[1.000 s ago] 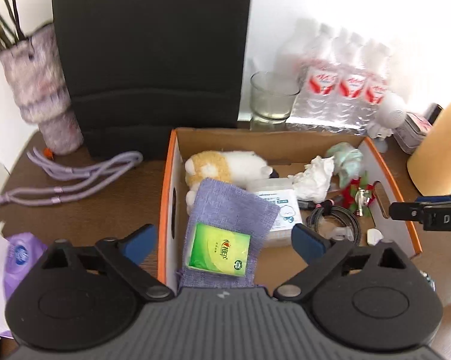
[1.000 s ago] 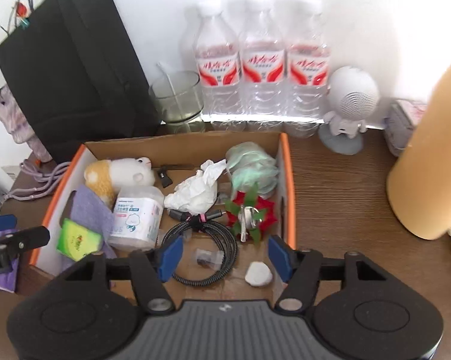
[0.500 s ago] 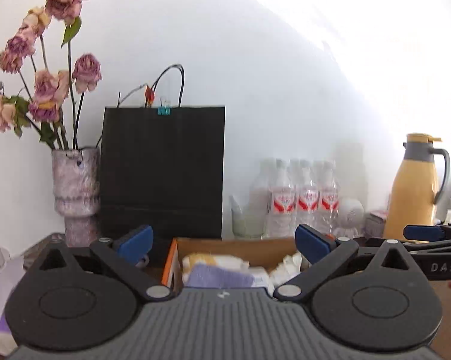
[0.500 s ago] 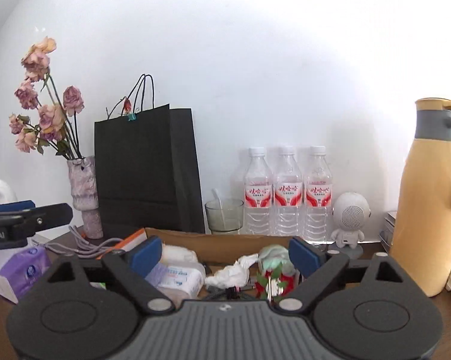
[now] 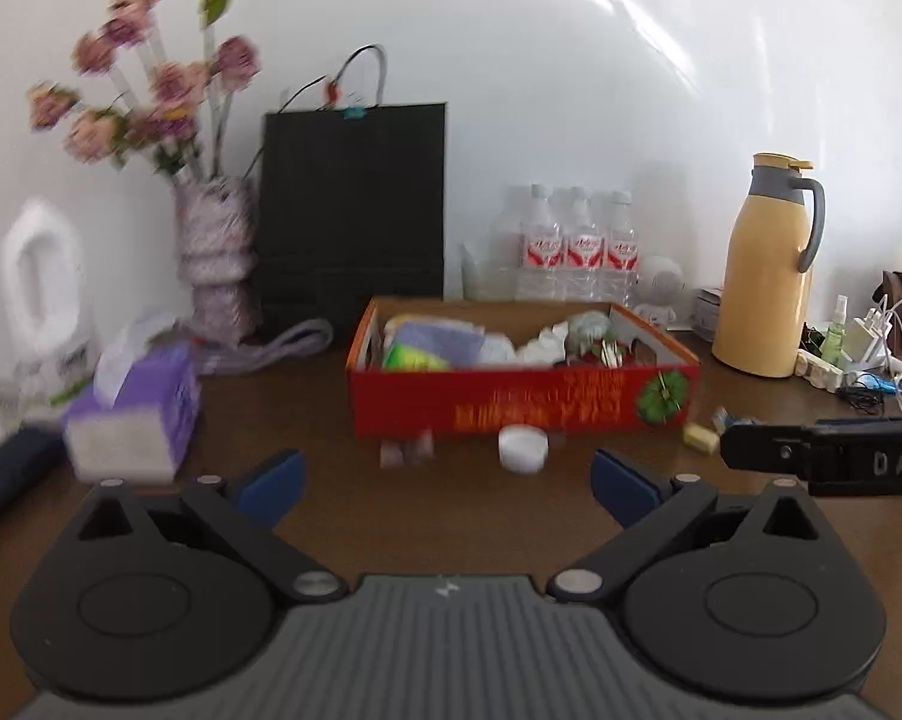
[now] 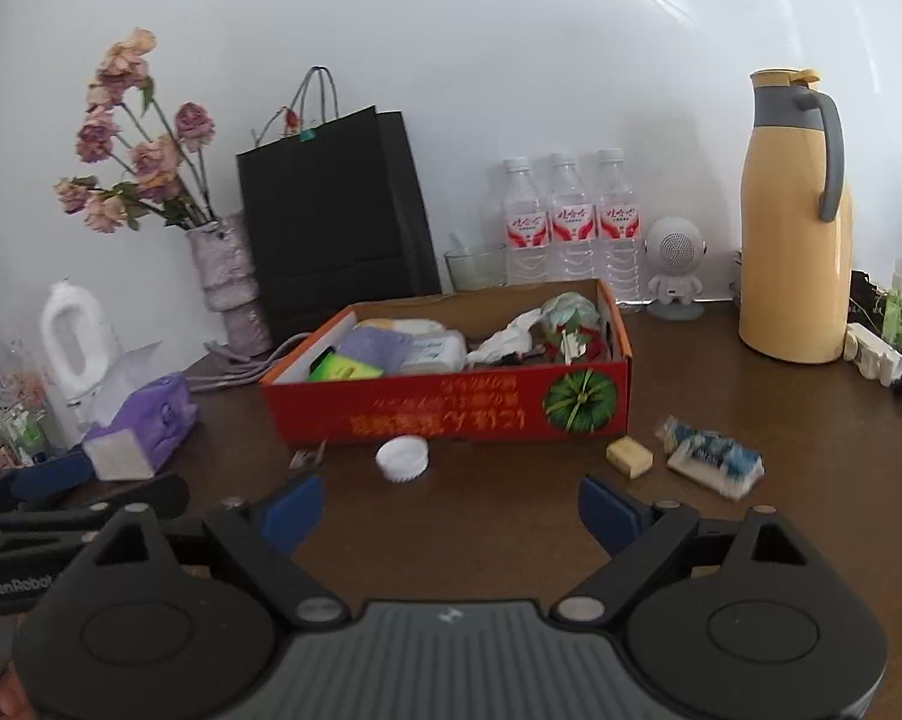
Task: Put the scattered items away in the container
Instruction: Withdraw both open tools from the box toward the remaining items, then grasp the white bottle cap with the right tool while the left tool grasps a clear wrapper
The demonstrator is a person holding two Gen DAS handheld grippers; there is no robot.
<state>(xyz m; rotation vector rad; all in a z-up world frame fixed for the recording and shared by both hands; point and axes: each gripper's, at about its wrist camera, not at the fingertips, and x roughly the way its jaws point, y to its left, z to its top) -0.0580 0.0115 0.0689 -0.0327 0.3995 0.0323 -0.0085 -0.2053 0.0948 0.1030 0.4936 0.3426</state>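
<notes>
Near the table's front edge, the right gripper and left gripper both hang wide open, holding nothing. Four stray items lie just beyond: one white cap, one small clip, one yellow block, one blue-white packet. Beyond them sits one cardboard box. Best to centre the jaws over the cap before closing.

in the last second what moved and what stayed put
Both grippers pulled up and back from over the box; left gripper and right gripper now face it from the front, both open and empty. Box contents and the white cap look unchanged.
</notes>
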